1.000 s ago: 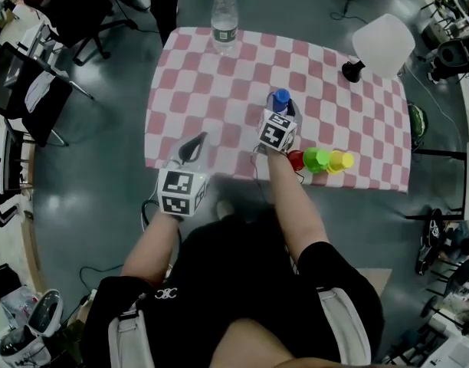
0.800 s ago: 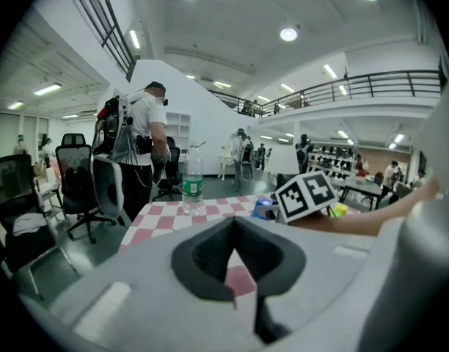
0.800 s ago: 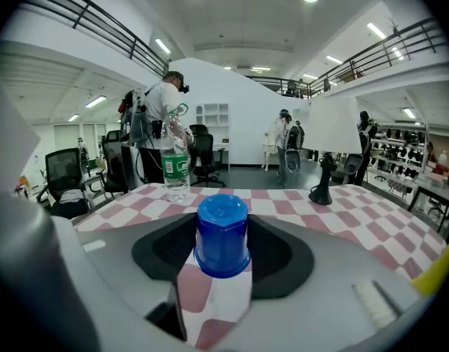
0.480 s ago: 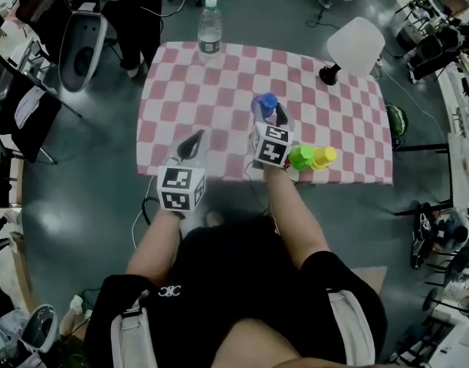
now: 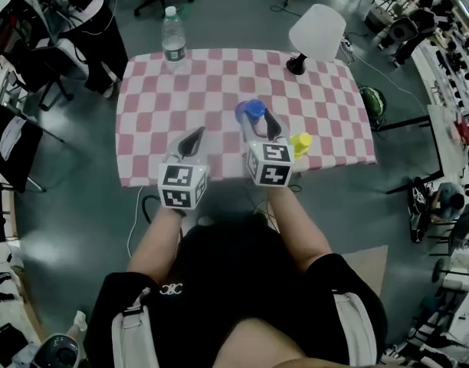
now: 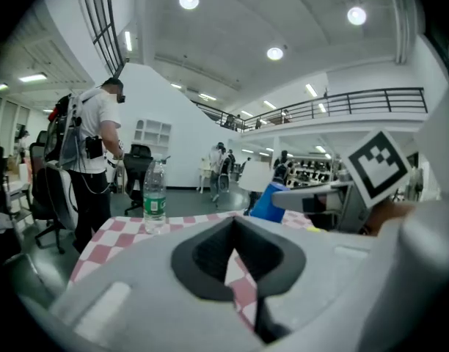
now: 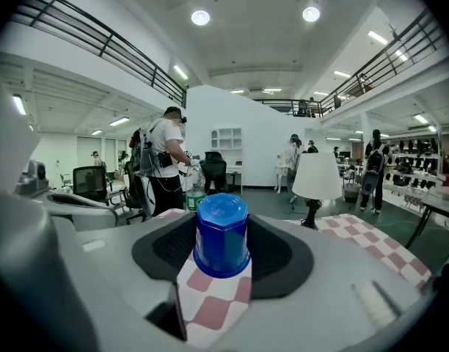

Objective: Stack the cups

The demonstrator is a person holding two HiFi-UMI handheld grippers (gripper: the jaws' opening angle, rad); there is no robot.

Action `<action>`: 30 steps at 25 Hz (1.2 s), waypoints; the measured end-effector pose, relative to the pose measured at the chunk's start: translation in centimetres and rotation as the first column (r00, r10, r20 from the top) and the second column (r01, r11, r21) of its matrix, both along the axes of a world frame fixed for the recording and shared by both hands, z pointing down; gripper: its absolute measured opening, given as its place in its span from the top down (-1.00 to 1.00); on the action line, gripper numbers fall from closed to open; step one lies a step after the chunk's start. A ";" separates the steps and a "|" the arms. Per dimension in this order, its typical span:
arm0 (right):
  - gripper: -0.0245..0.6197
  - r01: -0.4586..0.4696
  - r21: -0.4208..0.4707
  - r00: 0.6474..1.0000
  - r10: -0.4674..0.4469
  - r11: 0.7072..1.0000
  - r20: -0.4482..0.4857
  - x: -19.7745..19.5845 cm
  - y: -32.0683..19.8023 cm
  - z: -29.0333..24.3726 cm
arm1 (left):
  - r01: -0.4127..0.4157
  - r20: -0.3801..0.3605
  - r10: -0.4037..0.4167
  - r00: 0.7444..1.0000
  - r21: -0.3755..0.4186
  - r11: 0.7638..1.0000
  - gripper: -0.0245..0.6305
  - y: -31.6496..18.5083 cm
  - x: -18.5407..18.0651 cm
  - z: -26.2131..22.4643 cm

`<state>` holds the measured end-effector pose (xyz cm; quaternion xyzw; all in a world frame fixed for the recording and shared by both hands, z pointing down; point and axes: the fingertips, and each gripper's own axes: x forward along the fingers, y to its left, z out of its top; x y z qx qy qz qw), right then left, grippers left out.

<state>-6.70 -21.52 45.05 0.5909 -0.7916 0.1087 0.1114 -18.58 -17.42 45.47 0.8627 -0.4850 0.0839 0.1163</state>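
At the far left corner a person wearing a backpack rig stands beside the table, and a water bottle stands on the back edge of the checked tablecloth. The left gripper hangs over the near edge, its jaws drawn together at the tips with nothing between them. The right gripper holds the blue cup between its pads over the middle of the cloth. The cup is upside down, with its closed bottom up, its mouth down and its long axis roughly upright. A purplish edge beside it is hard to make out. The yellow cup peeps out from behind that gripper, half covered. A white-shaded lamp stands at the back right.
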 end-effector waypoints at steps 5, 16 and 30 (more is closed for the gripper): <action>0.26 -0.047 0.019 0.998 0.048 0.999 -0.045 4.3 2.3 -0.5 | -0.066 -0.007 0.066 0.998 0.002 0.998 0.93 -0.2 3.4 -0.1; 0.26 -0.231 -0.016 0.971 0.230 0.973 -0.068 14.0 4.9 1.5 | -0.190 0.007 0.190 0.982 -0.011 0.982 0.93 0.5 9.9 0.3; 0.26 -0.168 -0.111 0.985 0.163 0.980 -0.055 13.8 5.0 5.4 | -0.189 0.055 0.194 0.980 -0.072 0.979 0.93 0.9 11.3 2.0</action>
